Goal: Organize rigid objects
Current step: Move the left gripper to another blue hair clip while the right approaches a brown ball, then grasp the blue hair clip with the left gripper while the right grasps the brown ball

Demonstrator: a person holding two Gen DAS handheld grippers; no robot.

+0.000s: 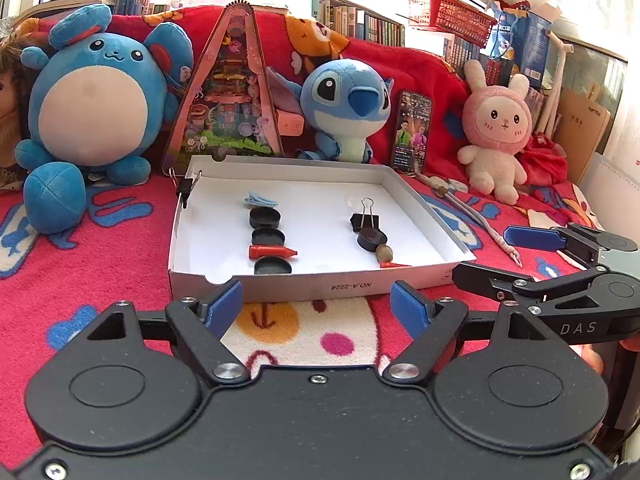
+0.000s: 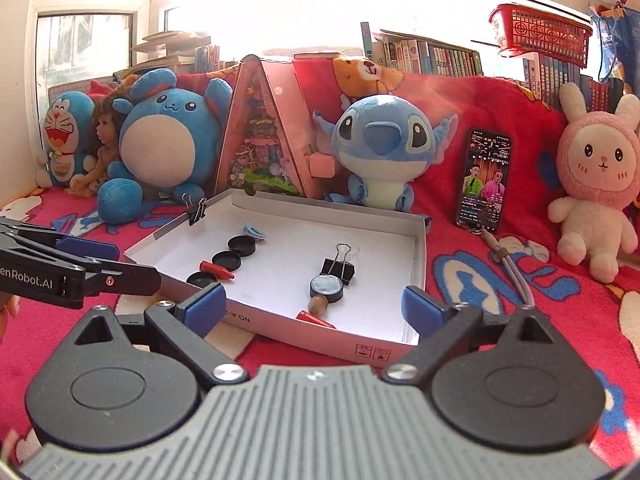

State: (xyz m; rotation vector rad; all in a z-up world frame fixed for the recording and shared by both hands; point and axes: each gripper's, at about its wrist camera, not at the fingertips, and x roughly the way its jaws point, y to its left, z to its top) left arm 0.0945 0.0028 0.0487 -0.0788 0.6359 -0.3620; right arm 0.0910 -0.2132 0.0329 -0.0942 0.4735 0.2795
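Left gripper hangs spread and empty just before the white box, whose small pieces sit inside in two tidy rows, apparently sorted. Right gripper, likewise spread and empty, faces that box's near corner.

One shallow white box holds two rows of small objects. Black round caps: four in all, three in the left row and one in the right row. Red cone-shaped pieces: two, one per row. Black binder clips: two, one on the box floor and one clamped to the far-left wall. Blue hair clip: one. Brown bead: one. Beyond the box: four plush toys, namely a round blue one, a blue big-eared one, a pink rabbit and a blue cat; one doll; one phone; one triangular case; one red basket.
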